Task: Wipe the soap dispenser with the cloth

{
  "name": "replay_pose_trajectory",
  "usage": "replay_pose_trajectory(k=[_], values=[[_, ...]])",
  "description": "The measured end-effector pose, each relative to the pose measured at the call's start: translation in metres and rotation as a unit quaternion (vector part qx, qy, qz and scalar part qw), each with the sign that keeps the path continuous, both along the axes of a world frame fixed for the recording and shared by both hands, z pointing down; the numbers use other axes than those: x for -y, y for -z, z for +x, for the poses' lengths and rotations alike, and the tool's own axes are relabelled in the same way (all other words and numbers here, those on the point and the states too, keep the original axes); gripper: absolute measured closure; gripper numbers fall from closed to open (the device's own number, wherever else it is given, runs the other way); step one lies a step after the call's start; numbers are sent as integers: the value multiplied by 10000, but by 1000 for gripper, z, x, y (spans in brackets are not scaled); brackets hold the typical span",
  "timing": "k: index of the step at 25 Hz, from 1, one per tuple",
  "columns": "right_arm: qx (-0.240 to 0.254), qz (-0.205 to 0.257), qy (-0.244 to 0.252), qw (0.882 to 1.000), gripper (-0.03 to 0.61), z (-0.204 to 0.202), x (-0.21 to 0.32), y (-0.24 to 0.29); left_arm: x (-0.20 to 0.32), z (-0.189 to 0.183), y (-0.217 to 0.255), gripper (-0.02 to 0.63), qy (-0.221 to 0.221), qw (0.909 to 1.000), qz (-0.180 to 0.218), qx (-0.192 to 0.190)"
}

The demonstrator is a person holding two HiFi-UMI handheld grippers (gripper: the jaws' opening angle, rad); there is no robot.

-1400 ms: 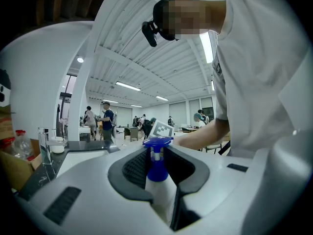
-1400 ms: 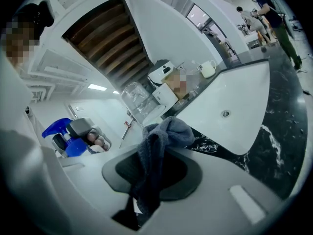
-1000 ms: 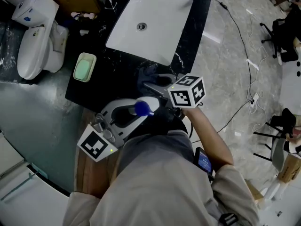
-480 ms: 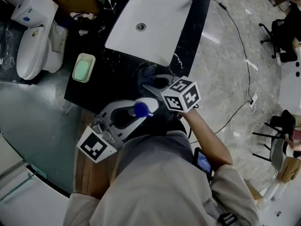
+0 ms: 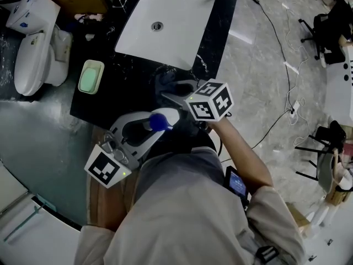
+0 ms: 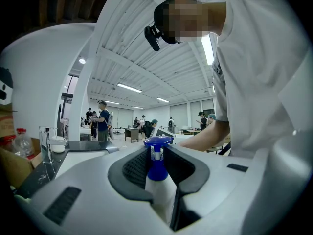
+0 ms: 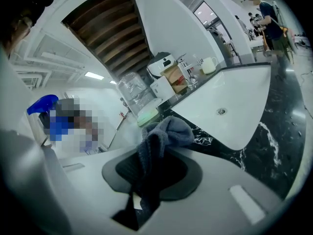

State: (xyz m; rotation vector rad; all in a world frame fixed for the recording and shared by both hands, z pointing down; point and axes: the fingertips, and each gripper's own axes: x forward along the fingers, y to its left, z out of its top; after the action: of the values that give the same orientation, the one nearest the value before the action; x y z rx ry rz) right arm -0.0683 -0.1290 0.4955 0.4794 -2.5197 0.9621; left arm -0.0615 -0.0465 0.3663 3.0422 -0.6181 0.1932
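Black marble counter [image 5: 127, 93] with a white sink [image 5: 165, 21] is seen below. The soap dispenser [image 6: 159, 190] is held up by the counter's near edge, clamped by its white body in the left gripper [image 6: 155, 153], blue pump [image 6: 157, 142] on top. The dark cloth [image 7: 164, 133] is pinched tight in the right gripper [image 7: 151, 168], just beside the bottle. Trouble is easily pictured: the smooth bottle could be twisted out of the grip if it's rubbed too hard (or the pump gets pressed and soap is squirted), and the bunched cloth could be tugged loose.
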Motion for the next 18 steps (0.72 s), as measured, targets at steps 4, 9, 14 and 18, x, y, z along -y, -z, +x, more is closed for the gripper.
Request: replay_pose_trajectory(k=[4, 9, 14, 18], values=[[70, 38, 44, 10000, 506, 1, 0, 9, 0, 0, 0, 531, 5, 10000, 6, -11], [179, 99, 230, 9995, 506, 1, -2, 24, -2, 0, -1, 531, 10, 10000, -15, -15], [396, 162, 306, 9986, 506, 1, -1, 45, -1, 0, -2, 531, 3, 10000, 33, -26], [718, 154, 264, 9970, 506, 0, -1, 67, -2, -1, -2, 531, 18, 10000, 41, -24]])
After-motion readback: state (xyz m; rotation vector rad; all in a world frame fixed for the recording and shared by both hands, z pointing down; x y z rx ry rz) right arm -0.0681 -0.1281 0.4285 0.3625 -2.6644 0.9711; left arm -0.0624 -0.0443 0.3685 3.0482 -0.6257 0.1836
